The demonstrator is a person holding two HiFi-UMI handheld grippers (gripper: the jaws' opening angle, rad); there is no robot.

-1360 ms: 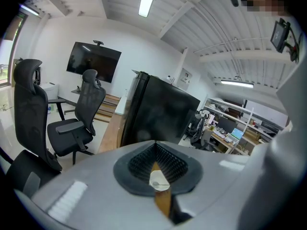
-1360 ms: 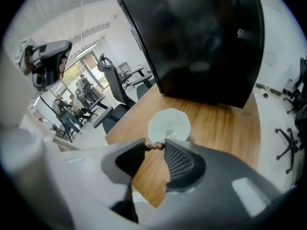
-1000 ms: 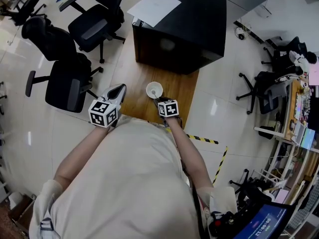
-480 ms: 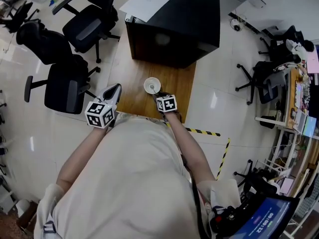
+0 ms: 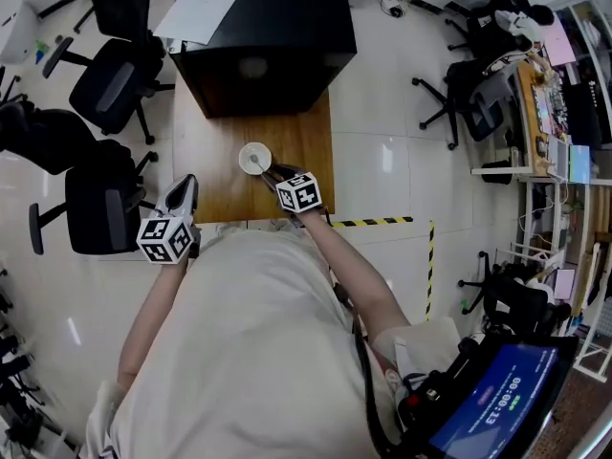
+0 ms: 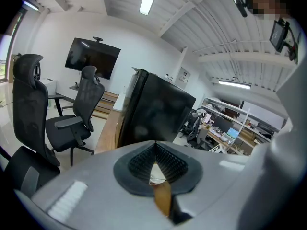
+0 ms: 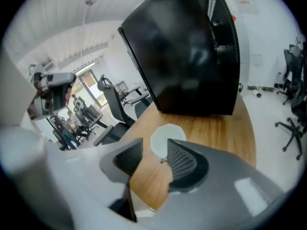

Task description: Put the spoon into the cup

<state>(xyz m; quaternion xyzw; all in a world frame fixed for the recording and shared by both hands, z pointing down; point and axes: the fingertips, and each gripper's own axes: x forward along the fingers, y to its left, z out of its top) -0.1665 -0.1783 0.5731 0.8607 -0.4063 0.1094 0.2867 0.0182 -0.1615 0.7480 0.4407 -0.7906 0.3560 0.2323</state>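
Observation:
A white cup (image 5: 253, 158) stands on the wooden table (image 5: 301, 142), and a thin spoon handle (image 5: 262, 164) leans out of it toward my right gripper (image 5: 273, 173). In the right gripper view the cup (image 7: 165, 139) sits just beyond the gripper (image 7: 154, 146). Its jaws have just been opening and now stand apart with nothing pressed between them. A small metal end (image 7: 163, 160) shows beside the right pad. My left gripper (image 5: 182, 195) hovers off the table's left edge. In its own view the gripper (image 6: 153, 147) has its pads meeting at the tip, holding nothing.
A black cabinet (image 5: 258, 46) with a white sheet (image 5: 201, 10) on top fills the table's far end. Office chairs (image 5: 96, 199) stand to the left. Yellow-black tape (image 5: 382, 223) marks the floor on the right.
The head view has swung, shifting the whole scene left. My right gripper has drawn back a little from the cup's rim. The left gripper has kept its place.

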